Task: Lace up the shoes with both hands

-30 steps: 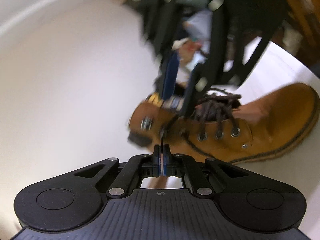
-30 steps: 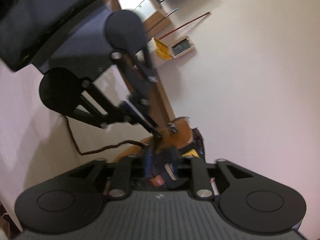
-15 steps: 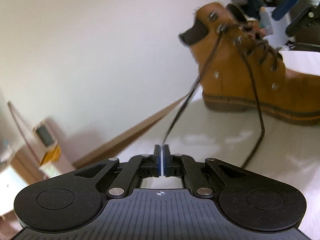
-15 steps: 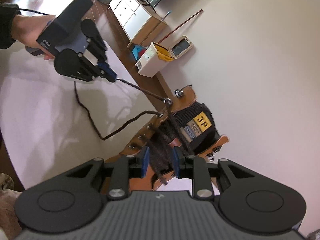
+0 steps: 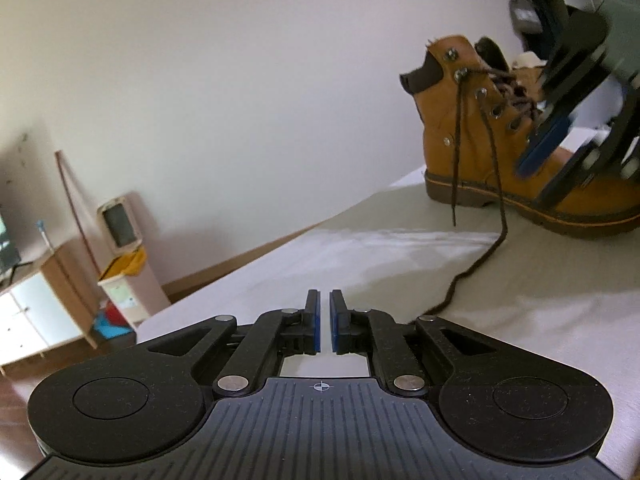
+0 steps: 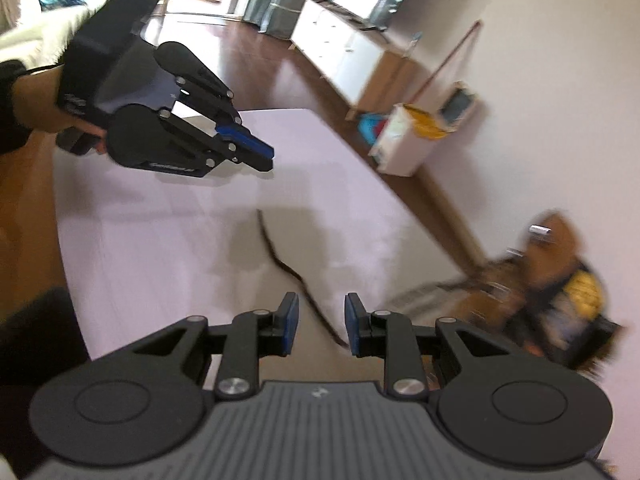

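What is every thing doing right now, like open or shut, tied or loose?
Boot: upright on the table, untied.
Lace: loose, trailing across the table.
Left gripper: opening, nothing between the pads.
Right gripper: open over the lace, not gripping.

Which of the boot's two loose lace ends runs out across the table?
The longer lace, snaking over the table toward the camera; the shorter lace just hangs straight down beside the boot.

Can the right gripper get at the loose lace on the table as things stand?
Probably yes: right gripper is open and the lace lies flat on the table ahead of its fingers, nothing covering it. Left gripper, jaws opening, empty, hangs clear.
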